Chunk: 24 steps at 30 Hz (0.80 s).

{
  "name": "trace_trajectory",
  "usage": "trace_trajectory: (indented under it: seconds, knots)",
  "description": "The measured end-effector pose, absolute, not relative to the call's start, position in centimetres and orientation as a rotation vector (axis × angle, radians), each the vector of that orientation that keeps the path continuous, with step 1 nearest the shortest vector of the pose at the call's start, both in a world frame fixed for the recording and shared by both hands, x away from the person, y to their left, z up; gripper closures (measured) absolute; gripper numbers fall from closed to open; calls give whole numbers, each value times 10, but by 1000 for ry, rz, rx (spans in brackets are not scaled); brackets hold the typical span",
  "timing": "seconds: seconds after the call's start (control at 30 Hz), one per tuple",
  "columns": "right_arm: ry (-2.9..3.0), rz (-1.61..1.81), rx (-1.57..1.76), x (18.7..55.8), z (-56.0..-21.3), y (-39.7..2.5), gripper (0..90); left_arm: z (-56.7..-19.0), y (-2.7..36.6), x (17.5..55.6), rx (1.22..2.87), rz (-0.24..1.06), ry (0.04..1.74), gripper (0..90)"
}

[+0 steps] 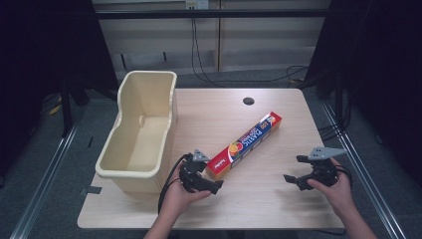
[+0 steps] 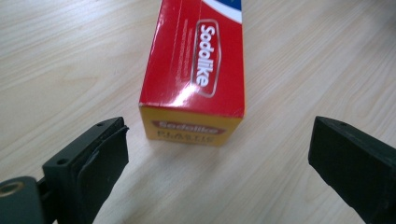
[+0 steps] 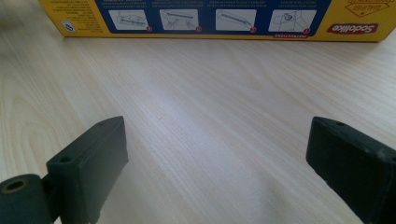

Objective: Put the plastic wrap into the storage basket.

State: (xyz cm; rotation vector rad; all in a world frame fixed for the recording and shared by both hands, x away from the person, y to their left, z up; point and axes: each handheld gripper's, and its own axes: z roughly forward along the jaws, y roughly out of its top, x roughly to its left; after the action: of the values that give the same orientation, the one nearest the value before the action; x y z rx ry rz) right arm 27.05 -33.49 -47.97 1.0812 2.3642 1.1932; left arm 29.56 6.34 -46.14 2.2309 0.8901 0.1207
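- A long, narrow box of plastic wrap [image 1: 245,145] is seen lying flat and diagonally on the wooden table [image 1: 278,204], its near red end pointed toward the person and its far end angled away to the right
- A cream plastic tub [image 1: 137,134] is seen at the table's left side, near the box's near end but apart from it
- The box is judged to be light and stiff, made of glossy cardboard that may prove a little slippery and could be dented if squeezed hard
- Its narrow width is judged the best place to be gripped, across the two long sides, close to the near end or nearer the middle for balance
- The left gripper [image 1: 202,182] is held just short of the box's near end; its jaws are spread wide, and in the left gripper view the end face of the box [image 2: 191,128] is framed between them, not yet touched
- The right gripper [image 1: 298,172] is held well to the right of the box, its jaws also spread wide with nothing between them; in the right gripper view the long yellow and blue side of the box [image 3: 210,21] is seen ahead across bare table
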Motion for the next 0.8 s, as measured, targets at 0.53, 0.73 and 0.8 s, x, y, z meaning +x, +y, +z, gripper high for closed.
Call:
trace_trajectory:
  seconds: [0.53,0.73,0.8]
  knots:
    - [2359,1202,1081,270,-480,-335,52,-429,39,317,2291,131,875,51]
    - [2353,1206,1087,270,-479,-336,49,-414,26,329,2322,154,851,51]
    - [2351,1208,1088,271,-479,-337,49,-414,19,335,2320,142,846,51]
